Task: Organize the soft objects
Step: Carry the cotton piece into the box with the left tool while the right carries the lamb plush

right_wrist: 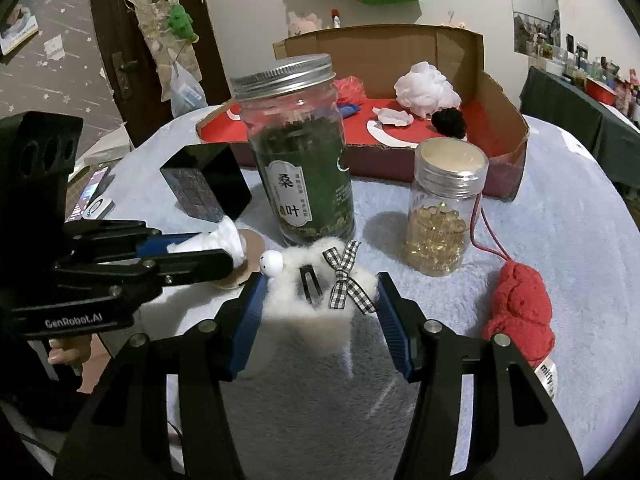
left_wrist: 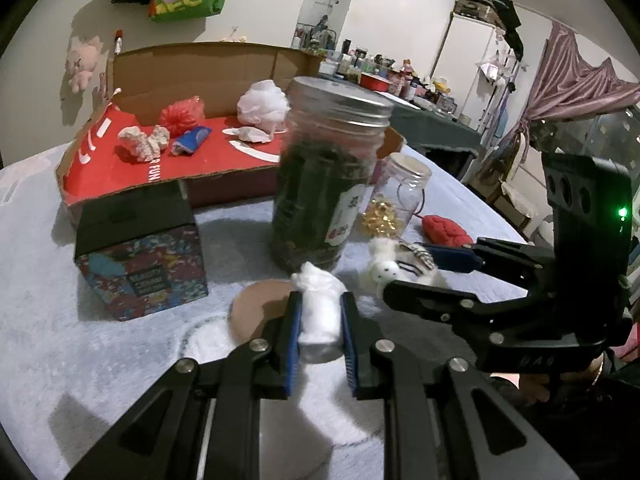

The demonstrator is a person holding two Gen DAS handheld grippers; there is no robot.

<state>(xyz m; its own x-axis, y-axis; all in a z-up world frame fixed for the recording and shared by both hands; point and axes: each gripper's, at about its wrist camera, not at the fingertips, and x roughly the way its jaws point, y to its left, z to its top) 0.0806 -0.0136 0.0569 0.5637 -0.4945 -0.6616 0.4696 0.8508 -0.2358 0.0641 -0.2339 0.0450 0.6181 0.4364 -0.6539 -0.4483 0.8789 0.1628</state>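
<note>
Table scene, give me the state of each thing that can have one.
left gripper: shut on white cotton wad
right gripper: shut on fluffy white clip
big tea jar: lid on, upright
small capsule jar: lid on, upright
cardboard box: open

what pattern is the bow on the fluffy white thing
Black and white gingham check on the bow; clearest in the right wrist view.

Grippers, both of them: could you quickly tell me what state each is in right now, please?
Left gripper: shut on a white cotton wad.
Right gripper: shut on a fluffy white hair clip.
</note>
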